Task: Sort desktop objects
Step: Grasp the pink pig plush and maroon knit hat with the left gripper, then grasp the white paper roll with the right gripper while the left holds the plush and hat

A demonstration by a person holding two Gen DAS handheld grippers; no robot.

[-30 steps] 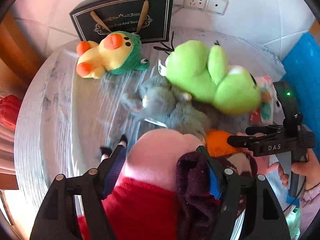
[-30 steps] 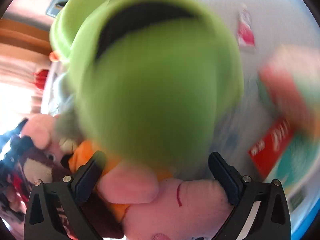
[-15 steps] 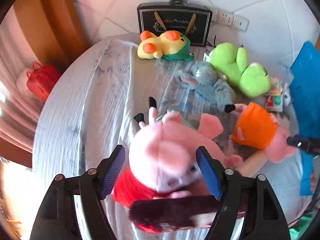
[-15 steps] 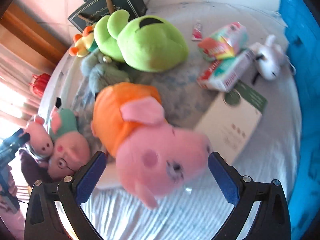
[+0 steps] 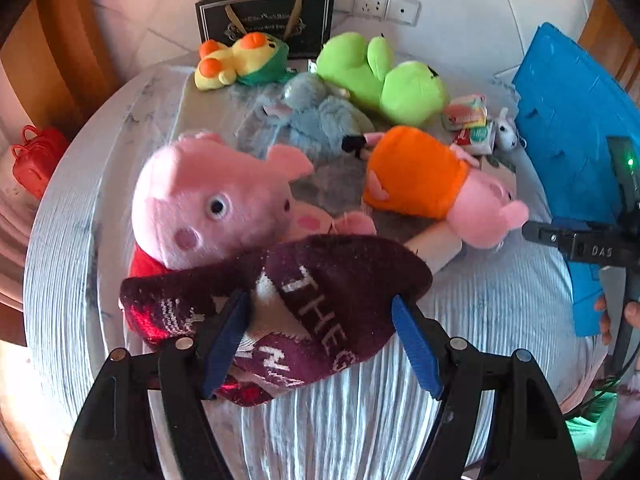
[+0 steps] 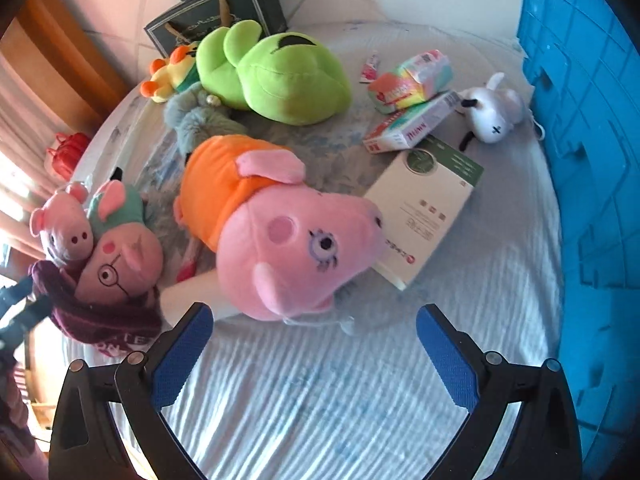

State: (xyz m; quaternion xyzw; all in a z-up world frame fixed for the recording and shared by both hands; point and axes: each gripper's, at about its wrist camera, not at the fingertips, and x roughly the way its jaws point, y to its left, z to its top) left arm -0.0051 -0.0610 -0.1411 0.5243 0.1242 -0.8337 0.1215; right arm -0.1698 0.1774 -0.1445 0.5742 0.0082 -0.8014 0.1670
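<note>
Left gripper [image 5: 320, 344] is clamped on a maroon knit hat [image 5: 320, 300] with white lettering, long axis running left to right across the jaws, near the front edge of the desk [image 5: 360, 420]. Just behind it, touching, lies a pink pig toy in red [image 5: 212, 204], snout toward the front left. Right gripper [image 6: 308, 348] hangs with jaws apart, nothing between them, just above bare cloth. Directly ahead of it lies a pig toy in an orange dress [image 6: 280, 224], long axis diagonal, head toward the gripper, snout pointing right and resting on a white box [image 6: 424, 212]. Left of it, a glasses pig in teal [image 6: 120, 248] and a small pig [image 6: 64, 228]. Further back: grey furry toy [image 6: 192, 124], green frog plush [image 6: 276, 72], yellow duck [image 6: 168, 76], black gift bag [image 6: 216, 12] against the wall. Right side: tissue packs [image 6: 412, 80], a red-and-white carton [image 6: 408, 128], white plush [image 6: 492, 112], blue crate [image 6: 580, 120] at the edge.
</note>
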